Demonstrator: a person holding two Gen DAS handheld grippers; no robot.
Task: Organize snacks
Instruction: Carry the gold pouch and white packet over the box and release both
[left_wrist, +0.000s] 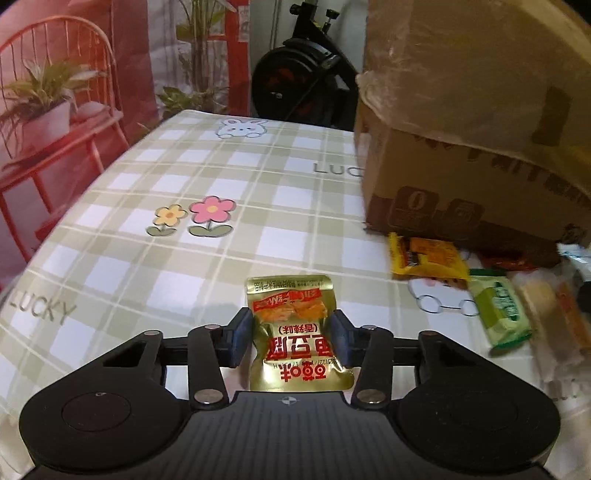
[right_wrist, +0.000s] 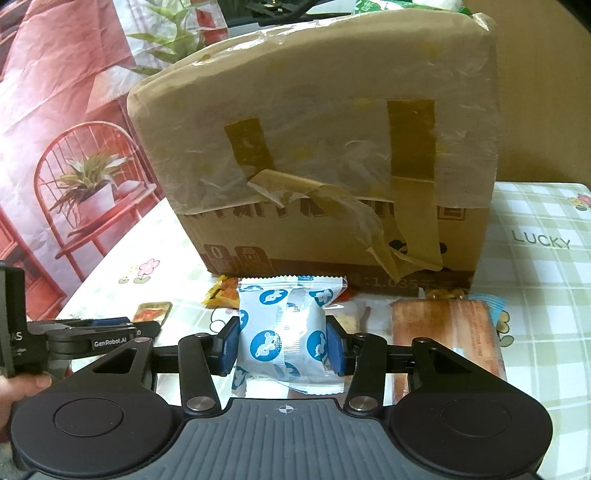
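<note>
A gold snack packet (left_wrist: 290, 295) with red print sits between the pads of my left gripper (left_wrist: 291, 321), which press on its two sides just above the checked tablecloth (left_wrist: 184, 166). In the right wrist view the same gold packet (right_wrist: 153, 312) sticks out past the left gripper (right_wrist: 147, 326) at the far left. My right gripper (right_wrist: 282, 332) is shut on a white packet with blue round prints (right_wrist: 284, 321), held in front of the cardboard box (right_wrist: 314, 147).
The taped cardboard box (left_wrist: 461, 147) stands on the right of the table. At its foot lie loose snacks: a yellow-orange packet (left_wrist: 428, 258), a green packet (left_wrist: 502, 310), a long brown packet (right_wrist: 447, 332). A hand (right_wrist: 14, 391) holds the left gripper's handle.
</note>
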